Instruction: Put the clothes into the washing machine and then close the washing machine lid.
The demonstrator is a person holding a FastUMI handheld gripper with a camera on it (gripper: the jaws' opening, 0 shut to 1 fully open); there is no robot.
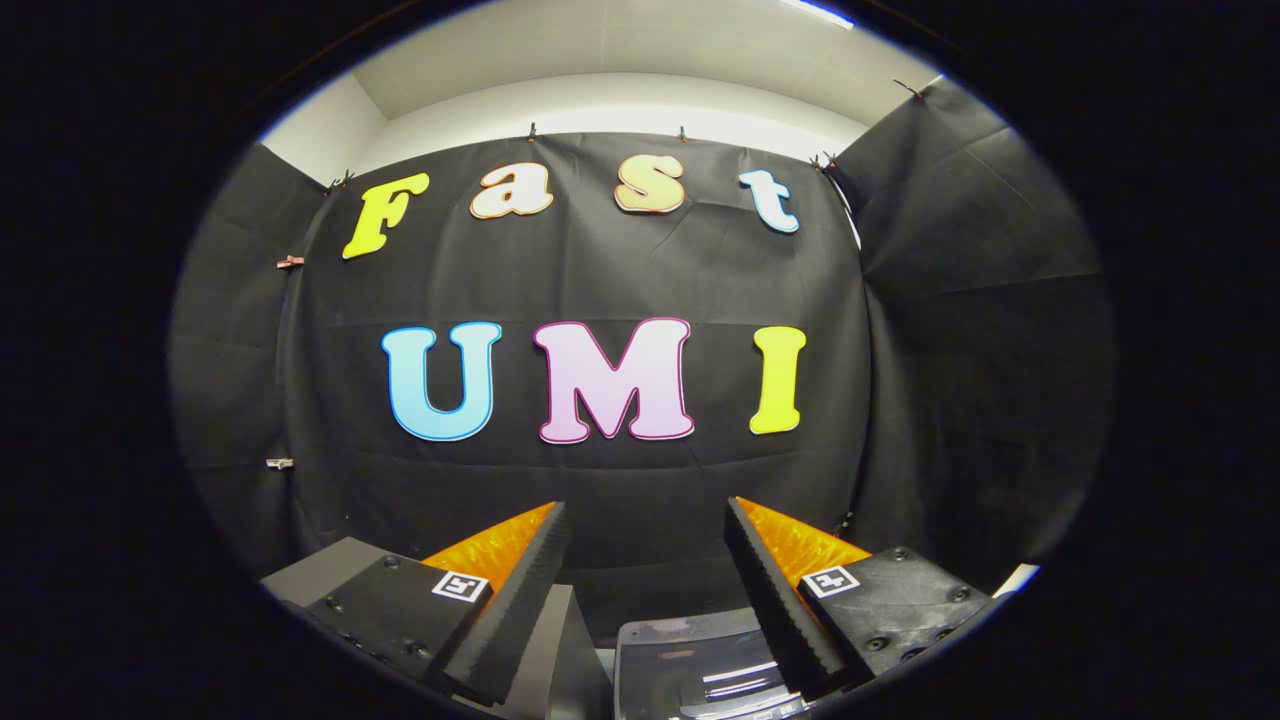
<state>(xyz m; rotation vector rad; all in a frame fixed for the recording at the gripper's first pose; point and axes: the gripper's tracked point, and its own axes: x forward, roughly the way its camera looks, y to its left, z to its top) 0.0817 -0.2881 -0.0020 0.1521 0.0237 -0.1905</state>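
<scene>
- grey, glossy and see-through, the hinged plastic lid of the washing machine (700, 665) shows low down between the two fingers, light streaks reflecting off it.
- the hand-held gripper (645, 570) is spread wide, holding nothing, its fingers raised toward the wall.
- a dark grey box-like block (330, 570) sits just left of the lid, behind the left finger.
- black cloth booth wall (620, 270) hangs beyond the fingers, clipped along its top under a white ceiling (620, 50).
</scene>
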